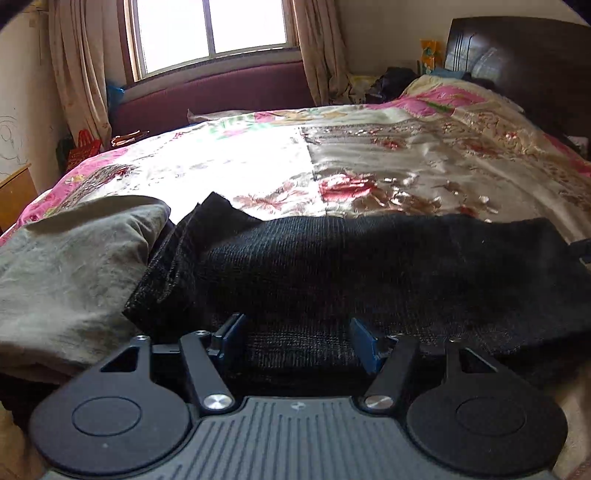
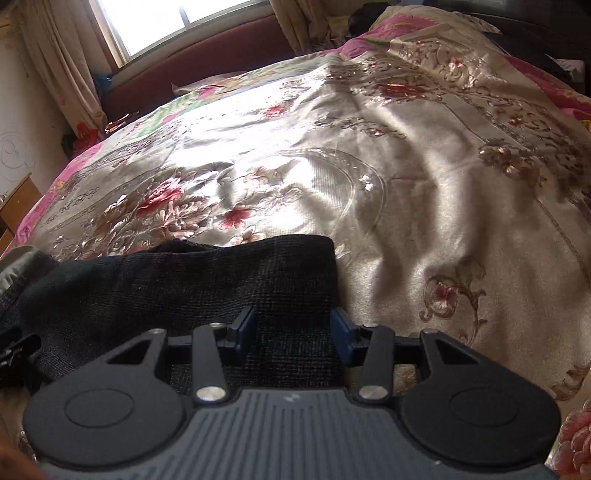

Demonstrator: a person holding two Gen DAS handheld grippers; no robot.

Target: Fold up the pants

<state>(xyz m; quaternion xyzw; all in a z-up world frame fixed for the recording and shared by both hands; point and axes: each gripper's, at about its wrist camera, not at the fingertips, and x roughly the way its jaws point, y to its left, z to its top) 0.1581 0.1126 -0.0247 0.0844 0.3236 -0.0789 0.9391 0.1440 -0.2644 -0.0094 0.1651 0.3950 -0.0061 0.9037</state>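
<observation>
Two grippers sit low in my two views, and both have their blue-padded fingers standing apart. On my left gripper (image 1: pixel 297 339) the pads are spread wide over the black pants (image 1: pixel 332 266); the knit cloth lies in the gap between them, but I cannot see either pad pressing on it. On my right gripper (image 2: pixel 293 330) the gap is narrower. Its left finger (image 2: pixel 242 326) is over the black cloth, and its right finger (image 2: pixel 341 332) stands just at the cloth's right edge, where the bedspread begins. Again the fabric lies between the pads with no clamp that I can make out.

The pants stretch as a long dark band across the lower middle of the left wrist view. In the right wrist view their end fills the lower left, stopping in a straight edge near the centre.

A grey-green garment (image 1: pixel 70 273) lies bunched at the left of the left wrist view, touching the pants. Under everything is the shiny floral bedspread (image 2: pixel 424 206), bright where light falls from the window (image 1: pixel 210 29) at the upper left. A dark headboard (image 1: pixel 524 62) stands at the upper right.
</observation>
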